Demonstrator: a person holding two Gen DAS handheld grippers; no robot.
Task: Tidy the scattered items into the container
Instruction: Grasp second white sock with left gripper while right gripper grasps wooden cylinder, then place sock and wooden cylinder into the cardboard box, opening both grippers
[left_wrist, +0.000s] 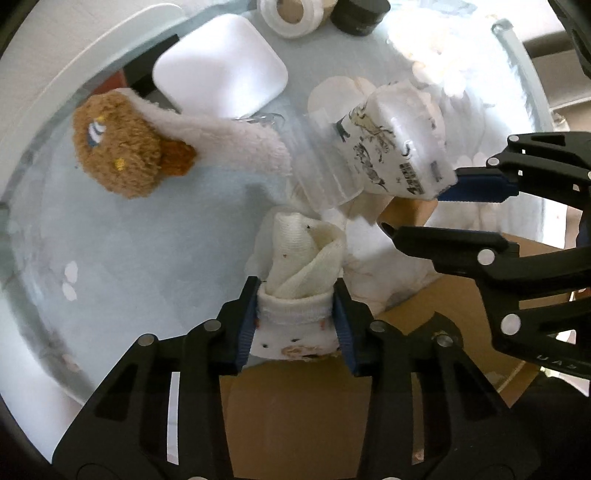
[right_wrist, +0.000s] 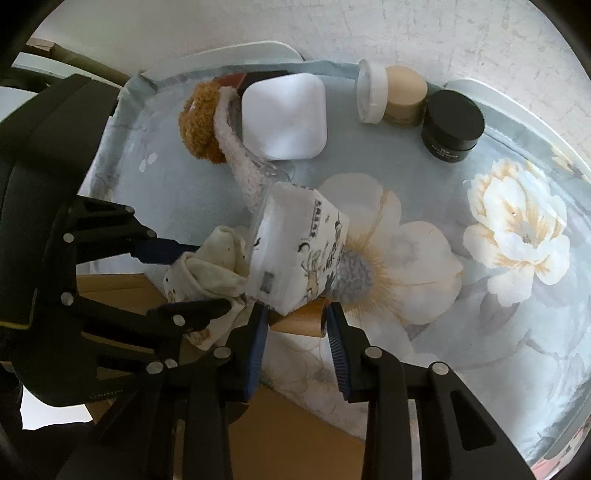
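- Left gripper (left_wrist: 295, 317) is clamped tight on the rolled-up sock (left_wrist: 299, 280), pads squeezing the cuff from both sides. It's soft, so if I yank it up fast the roll could unwind and a loose end could snag on the way.
- Right gripper (right_wrist: 295, 332) looks closed down on a small wooden cylinder (right_wrist: 301, 321) that sits under the tissue pack (right_wrist: 295, 254). I can't say for sure the pads are biting it; the blue pads are right up against both ends, though. The worry: the pack is resting on top, so lifting the cylinder could tip the pack off the near edge of the tabletop.
- Both grippers are crowded together at that near edge, fingers almost crossing. Moving either one sideways could knock the other's grab loose.
- The cardboard box (left_wrist: 295, 417) I'm taking for the container sits just below that near edge, so the drop is short, but a sloppy release could land on its rim.
- Further out, the fuzzy brown toy (left_wrist: 118, 147) and white case (left_wrist: 221, 74) lie toward the far left corner, with jars (right_wrist: 452, 125) along the far edge, all untouched.
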